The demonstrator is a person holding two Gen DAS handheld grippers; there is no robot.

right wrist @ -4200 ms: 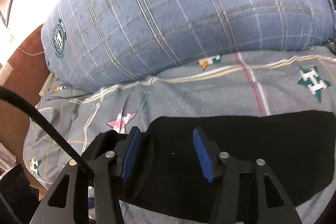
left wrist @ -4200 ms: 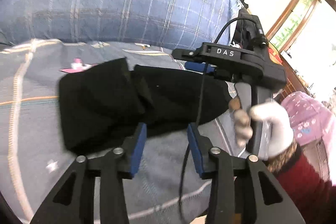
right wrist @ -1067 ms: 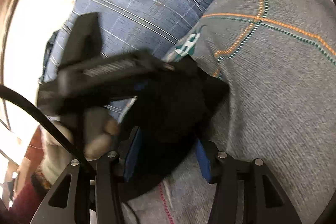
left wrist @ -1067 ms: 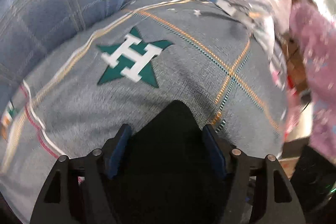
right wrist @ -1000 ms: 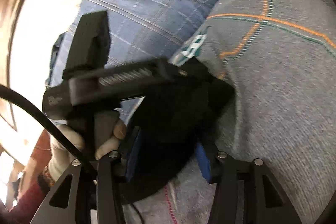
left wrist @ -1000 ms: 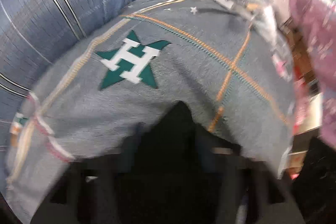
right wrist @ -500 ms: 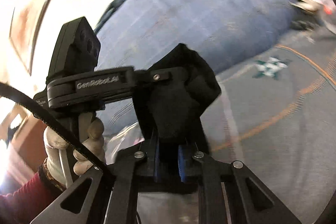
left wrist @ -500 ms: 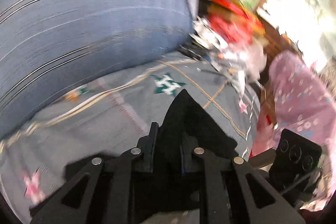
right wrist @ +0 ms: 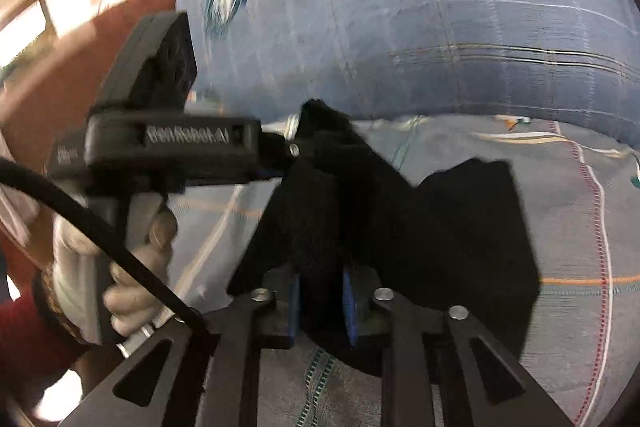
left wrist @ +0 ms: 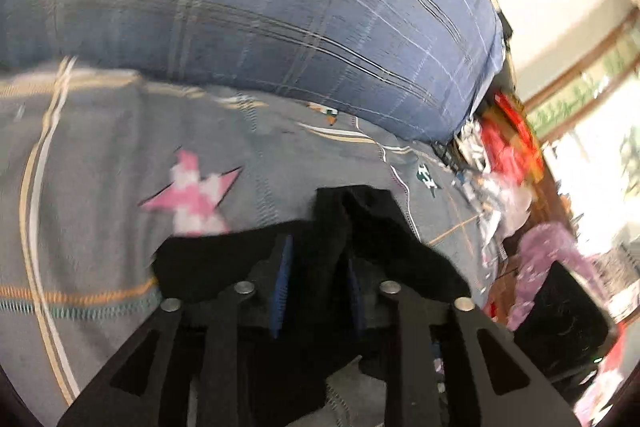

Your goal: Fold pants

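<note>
The black pants point(left wrist: 384, 239) lie on the grey bed sheet point(left wrist: 100, 167), with one end raised in a peak. My left gripper point(left wrist: 317, 255) has that black fabric between its blue pads, and its jaws are opening. In the right wrist view the pants point(right wrist: 460, 227) spread to the right, partly doubled over. My right gripper point(right wrist: 322, 283) has a raised fold filling the gap between its pads, and its jaws are opening too. The left gripper point(right wrist: 296, 151) comes in from the left onto the fold's top, held by a gloved hand point(right wrist: 80, 259).
A big blue plaid quilt point(left wrist: 280, 7) rises just behind the pants. The sheet carries a pink star point(left wrist: 192, 195). Clutter in red and white point(left wrist: 504, 147) and a purple floral cloth point(left wrist: 548, 255) are at the right edge. A brown headboard point(right wrist: 80, 47) stands at the left.
Both grippers closed on the pants' end, lifted it and swung it across the bed over the rest of the pants. The pads now stand slightly wider than half a second ago.
</note>
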